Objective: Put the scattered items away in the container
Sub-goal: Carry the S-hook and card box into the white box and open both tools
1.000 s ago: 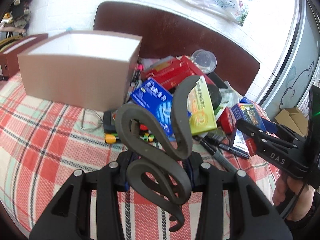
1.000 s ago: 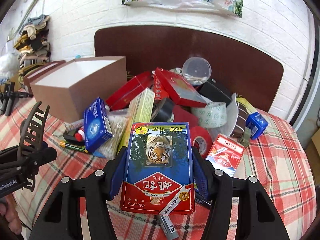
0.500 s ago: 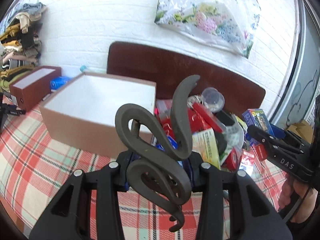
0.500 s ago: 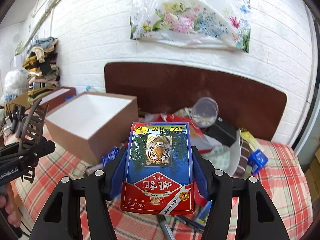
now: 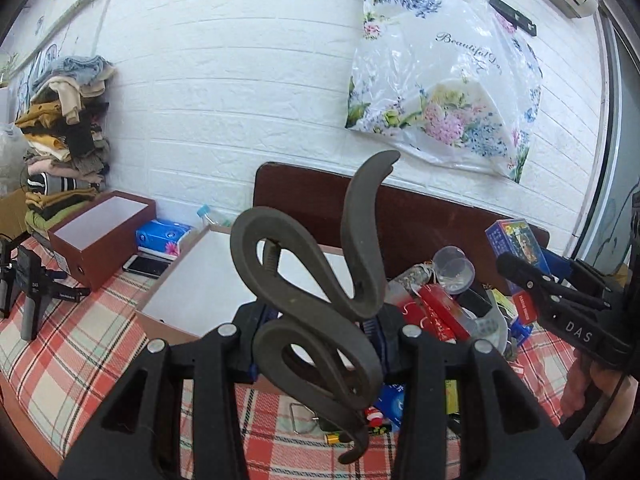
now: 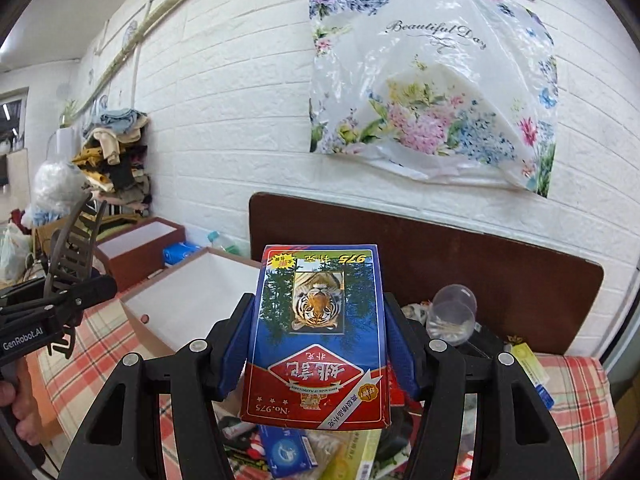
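Box (image 5: 208, 280) sits open on the checked tablecloth (image 5: 76, 356), brown outside and white inside, its bottom bare where it shows, just left of the heap of clutter (image 5: 444, 304). Over on the left side, the left gripper (image 5: 316, 340) is clamped on a dark grey hair clip (image 5: 320, 304), a looping, curvy thing that rises between the fingers, held up in the air with the box behind it. From the right wrist camera that same clip (image 6: 76, 240) shows its row of teeth, standing up from the left gripper (image 6: 68, 300) at the left edge. The right gripper (image 6: 316, 344) is closed tight on a pack of playing cards (image 6: 320, 336), blue and red with a tiger on the front and "No.975" printed upside down. The blue pads (image 6: 236, 352) press its two long sides. The pack is raised above the pile, with the box (image 6: 192, 300) to its far left. Below it lie a blue carton (image 6: 288, 448) and a yellow-green packet (image 6: 356, 456). Further right, a clear round tub (image 6: 452, 312) sits in front of the brown headboard (image 6: 480, 256). A second brown box (image 5: 100, 236) stands far left, a phone (image 5: 146, 266) just beside it. A flowered plastic bag (image 6: 436, 80) hangs on the white brick wall (image 6: 224, 100).
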